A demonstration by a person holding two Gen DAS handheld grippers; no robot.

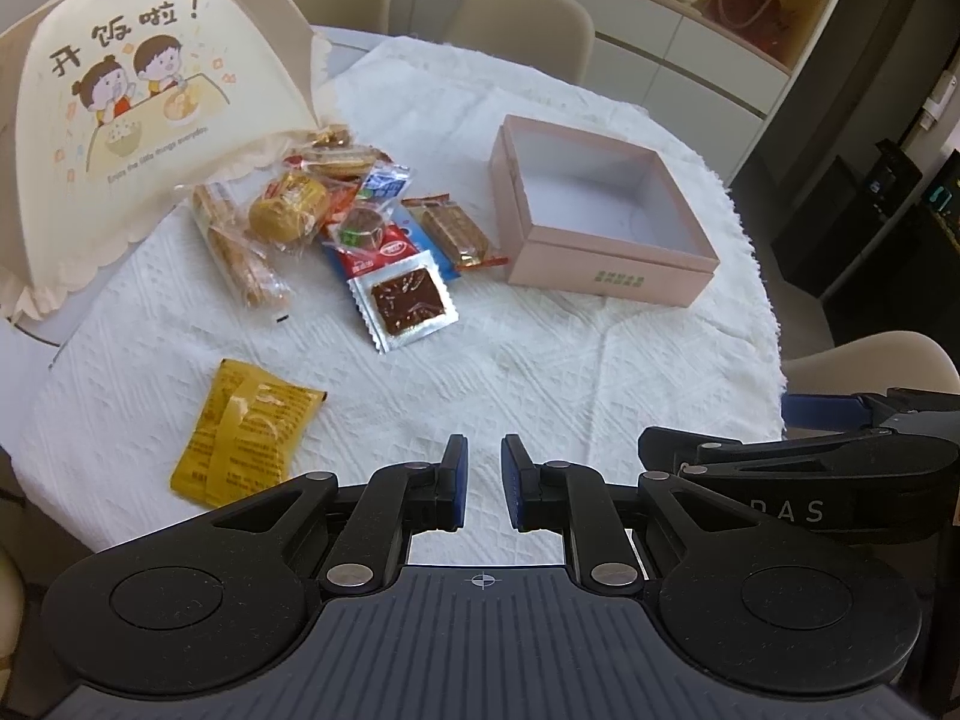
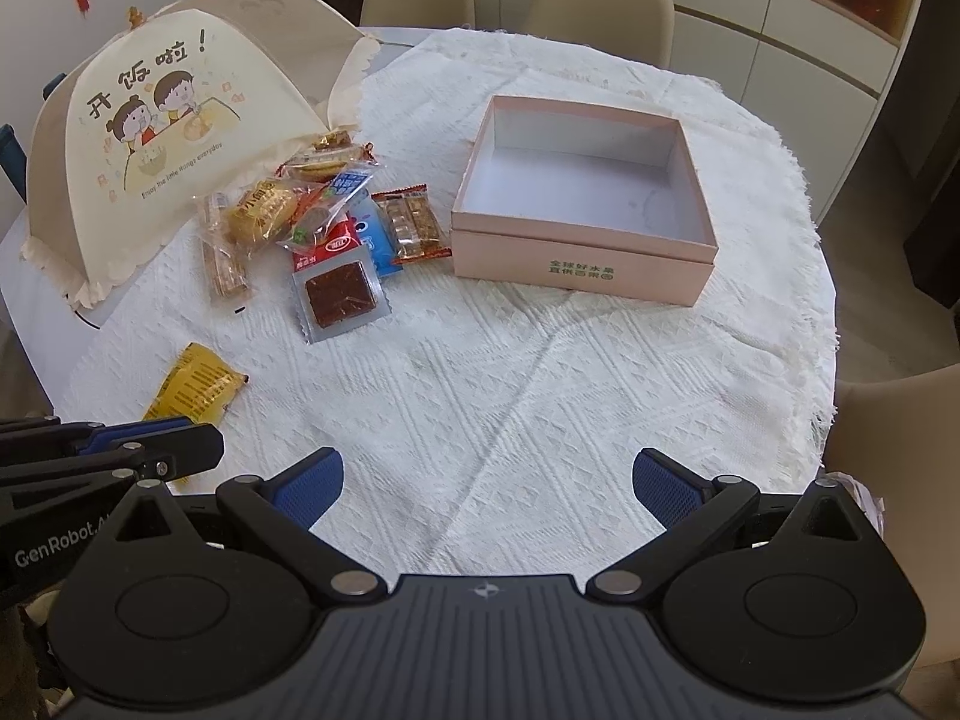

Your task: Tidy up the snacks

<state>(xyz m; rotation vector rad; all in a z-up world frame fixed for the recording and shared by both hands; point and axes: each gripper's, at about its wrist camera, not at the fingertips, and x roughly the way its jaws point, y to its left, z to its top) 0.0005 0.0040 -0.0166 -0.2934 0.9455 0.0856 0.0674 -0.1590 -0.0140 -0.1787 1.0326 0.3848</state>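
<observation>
Snack pile (image 1: 342, 222) lies on the tablecloth (image 1: 540, 372) beside the food cover (image 1: 120, 138), left of the pink box (image 1: 600, 222). One yellow packet (image 1: 246, 432) lies apart, nearer the grippers. The box holds nothing: sorting appears not yet begun, every item remaining. Left gripper (image 1: 484, 480) is pressed nearly together, empty; right gripper (image 2: 486, 480) is spread wide, empty.

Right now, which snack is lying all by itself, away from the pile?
The yellow packet. It lies alone on the white cloth, nearest the grippers, while the other snacks sit heaped together beside the pink box.
</observation>
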